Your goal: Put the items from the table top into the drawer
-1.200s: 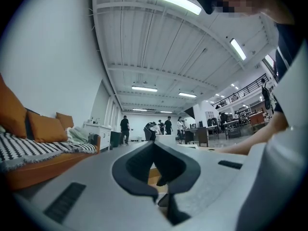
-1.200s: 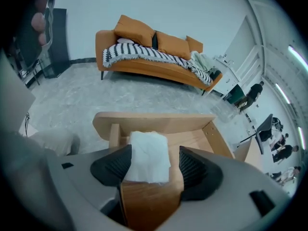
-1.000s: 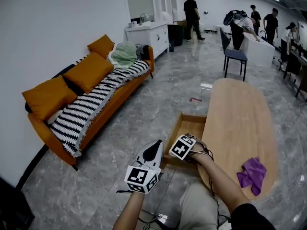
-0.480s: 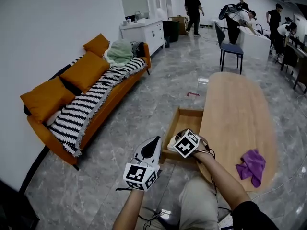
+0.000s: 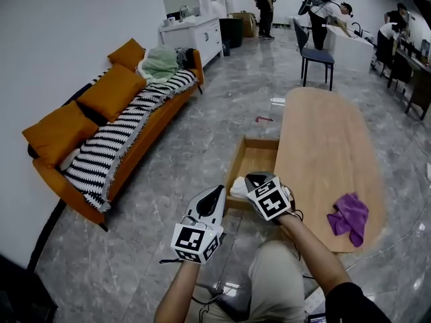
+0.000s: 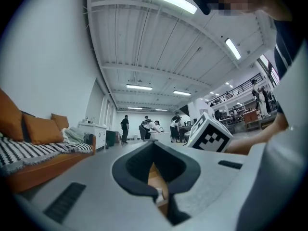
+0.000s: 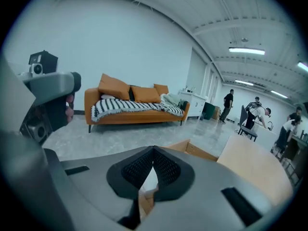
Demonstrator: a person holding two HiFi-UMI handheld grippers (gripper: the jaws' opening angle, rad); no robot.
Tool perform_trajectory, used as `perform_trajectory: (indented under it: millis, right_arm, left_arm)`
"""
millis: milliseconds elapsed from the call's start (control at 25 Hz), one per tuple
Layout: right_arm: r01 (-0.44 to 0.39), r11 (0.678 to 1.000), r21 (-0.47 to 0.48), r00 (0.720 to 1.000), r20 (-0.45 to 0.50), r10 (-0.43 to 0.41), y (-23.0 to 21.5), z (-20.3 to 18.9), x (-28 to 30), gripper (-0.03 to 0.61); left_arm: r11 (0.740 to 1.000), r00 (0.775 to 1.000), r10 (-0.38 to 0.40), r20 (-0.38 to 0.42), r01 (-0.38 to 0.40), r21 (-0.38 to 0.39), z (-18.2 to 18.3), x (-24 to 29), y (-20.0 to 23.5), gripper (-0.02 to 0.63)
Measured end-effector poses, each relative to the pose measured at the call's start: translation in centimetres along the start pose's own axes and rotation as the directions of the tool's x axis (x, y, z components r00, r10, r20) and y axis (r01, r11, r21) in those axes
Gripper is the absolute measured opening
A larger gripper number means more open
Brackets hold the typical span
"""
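One purple cloth [image 5: 349,217] lies on the bench [image 5: 323,140], one white item [image 5: 238,188] in the open drawer [image 5: 254,155]. Left gripper [image 5: 214,195] and right gripper [image 5: 254,179]: fingers closed and empty, the right's just shut.

The oval counter [image 5: 323,147] is pale wood, smooth and matt. The open drawer [image 5: 250,161] is bare light wood too. The purple cloth [image 5: 349,215] looks soft and crumpled. The grey marble-look floor [image 5: 182,147] is polished and glossy. The left gripper [image 6: 154,142] has a matt grey plastic shell, its jaws lined in dull black.
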State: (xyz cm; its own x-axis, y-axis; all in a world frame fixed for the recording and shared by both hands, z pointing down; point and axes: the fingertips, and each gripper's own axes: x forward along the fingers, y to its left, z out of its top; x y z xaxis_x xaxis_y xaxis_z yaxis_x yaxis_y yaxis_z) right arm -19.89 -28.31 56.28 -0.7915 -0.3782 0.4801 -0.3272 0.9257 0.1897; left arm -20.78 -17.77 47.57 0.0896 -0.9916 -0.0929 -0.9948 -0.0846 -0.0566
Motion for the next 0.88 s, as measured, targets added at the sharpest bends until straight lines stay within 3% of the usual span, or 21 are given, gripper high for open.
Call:
perform_trajectory:
  millis: [360, 880]
  right_arm:
    - [0.049, 0.996, 0.072, 0.982, 0.180, -0.061, 0.6, 0.9, -3.9, 0.018]
    - [0.050, 0.992, 0.113, 0.974, 0.214, -0.073, 3.0, 0.3, -7.5, 0.018]
  left_arm:
    - [0.999, 1.000, -0.026, -0.018, 0.025, -0.020, -0.4, -1.9, -1.5, 0.005]
    - [0.997, 0.999, -0.047, -0.025, 0.046, -0.058, -0.8, -4.0, -2.4, 0.003]
